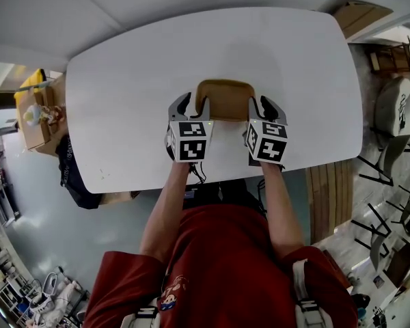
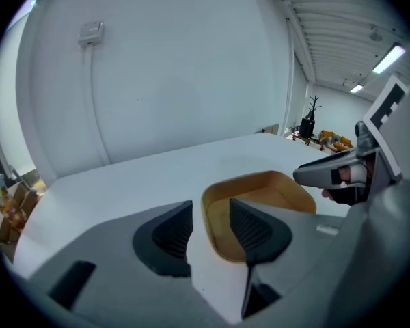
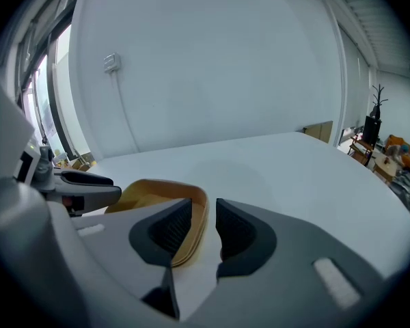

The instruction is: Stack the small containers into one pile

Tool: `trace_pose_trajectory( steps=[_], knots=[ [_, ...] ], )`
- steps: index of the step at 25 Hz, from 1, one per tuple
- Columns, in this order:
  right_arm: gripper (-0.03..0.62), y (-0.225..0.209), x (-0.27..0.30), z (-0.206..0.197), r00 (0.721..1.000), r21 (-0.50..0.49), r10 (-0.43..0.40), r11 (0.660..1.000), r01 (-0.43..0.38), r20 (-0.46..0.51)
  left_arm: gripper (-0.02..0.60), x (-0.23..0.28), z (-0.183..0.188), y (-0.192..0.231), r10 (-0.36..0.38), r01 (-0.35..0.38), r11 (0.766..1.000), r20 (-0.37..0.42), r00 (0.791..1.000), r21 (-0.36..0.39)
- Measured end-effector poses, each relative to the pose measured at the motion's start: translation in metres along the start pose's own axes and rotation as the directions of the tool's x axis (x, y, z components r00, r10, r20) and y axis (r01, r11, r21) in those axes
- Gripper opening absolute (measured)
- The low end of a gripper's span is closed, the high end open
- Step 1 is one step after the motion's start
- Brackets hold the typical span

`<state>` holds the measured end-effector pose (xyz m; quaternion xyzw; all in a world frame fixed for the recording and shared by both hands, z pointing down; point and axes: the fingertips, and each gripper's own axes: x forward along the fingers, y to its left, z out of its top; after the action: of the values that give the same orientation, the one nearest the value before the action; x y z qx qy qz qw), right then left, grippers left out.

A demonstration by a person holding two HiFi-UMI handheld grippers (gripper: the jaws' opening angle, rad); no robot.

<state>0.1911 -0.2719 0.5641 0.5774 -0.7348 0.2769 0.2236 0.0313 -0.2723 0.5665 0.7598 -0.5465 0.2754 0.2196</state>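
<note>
Two grippers flank one tan container (image 1: pixel 224 98), which sits on the white table (image 1: pixel 123 80) about midway between its left and right edges and somewhat toward your near edge.

Your left gripper (image 1: pixel 193 108) stands at the container's left side. Its jaws are apart. In the left gripper view the container's left rim runs through the gap, one jaw over the bare table and the other over the container's inside. Neither pad presses on the rim.

Your right gripper (image 1: pixel 263 109) stands at the container's right side, jaws likewise apart. In the right gripper view the right rim lies in the gap, close beside the inner jaw and clear of the outer one. That rim shows layered edges, one above another.

Both grippers point slantwise down toward the far edge.
</note>
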Motion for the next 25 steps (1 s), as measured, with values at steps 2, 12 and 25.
trace_pose_trajectory(
  steps=[2,12,25],
  knots=[
    [0.114,0.001,-0.005,0.002,1.0,-0.008,0.012,1.0,-0.012,0.009,0.175,-0.006,0.004,-0.001,0.019,-0.019,1.0,0.018,1.0,-0.003],
    [0.114,0.012,-0.043,0.02,0.992,-0.062,0.077,0.996,-0.071,0.103,0.175,-0.051,0.011,-0.004,0.108,-0.107,0.994,0.09,0.99,-0.006],
    [0.115,0.014,-0.101,0.062,0.954,-0.089,0.163,0.985,-0.145,0.252,0.175,-0.117,0.03,-0.014,0.203,-0.2,0.979,0.218,0.954,-0.039]
  ],
)
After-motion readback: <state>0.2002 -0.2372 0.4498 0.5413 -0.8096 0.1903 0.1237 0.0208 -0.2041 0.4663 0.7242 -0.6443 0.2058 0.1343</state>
